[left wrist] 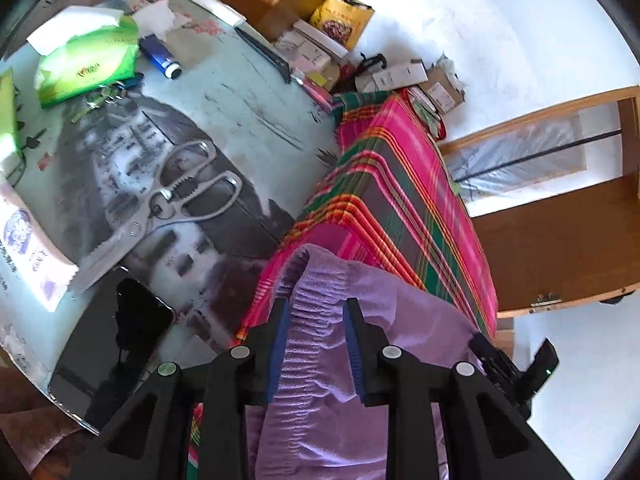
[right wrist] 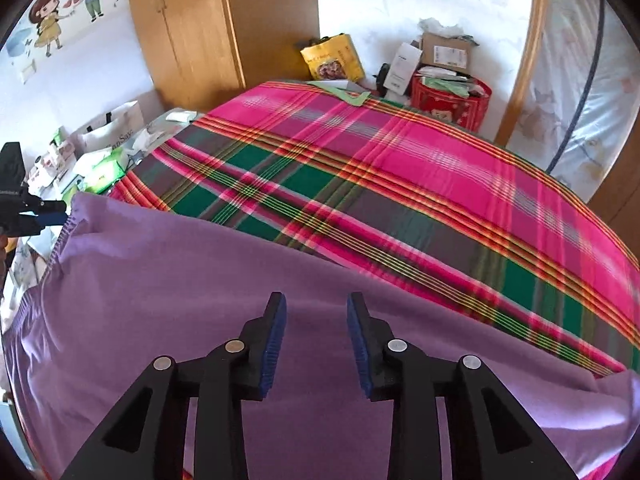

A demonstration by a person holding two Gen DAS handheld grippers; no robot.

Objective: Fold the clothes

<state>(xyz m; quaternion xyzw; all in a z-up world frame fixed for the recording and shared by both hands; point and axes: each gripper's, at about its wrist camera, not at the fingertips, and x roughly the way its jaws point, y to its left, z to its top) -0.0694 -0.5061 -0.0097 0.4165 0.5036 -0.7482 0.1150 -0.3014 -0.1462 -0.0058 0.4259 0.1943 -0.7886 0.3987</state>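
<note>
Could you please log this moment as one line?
left gripper: open, astride purple garment's elastic waistband | right gripper: open over purple garment | pink-green plaid cloth

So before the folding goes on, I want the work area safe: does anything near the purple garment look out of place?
Yes. Open metal kitchen scissors lie loose on the side table beside the plaid cloth, with a phone overhanging the table's near edge. The purple garment itself looks fine.

- Open plaid cloth (right wrist: 400, 184) beyond the purple garment (right wrist: 240, 320): free passage there.
- Crowded at the left: scissors (left wrist: 176, 196), phone (left wrist: 112, 344), tissue pack (left wrist: 86, 62) on the surface (left wrist: 248, 92).
- Blocked at the far edge by boxes (right wrist: 444, 54), red bag (right wrist: 452, 104), wardrobe (right wrist: 192, 28).
</note>
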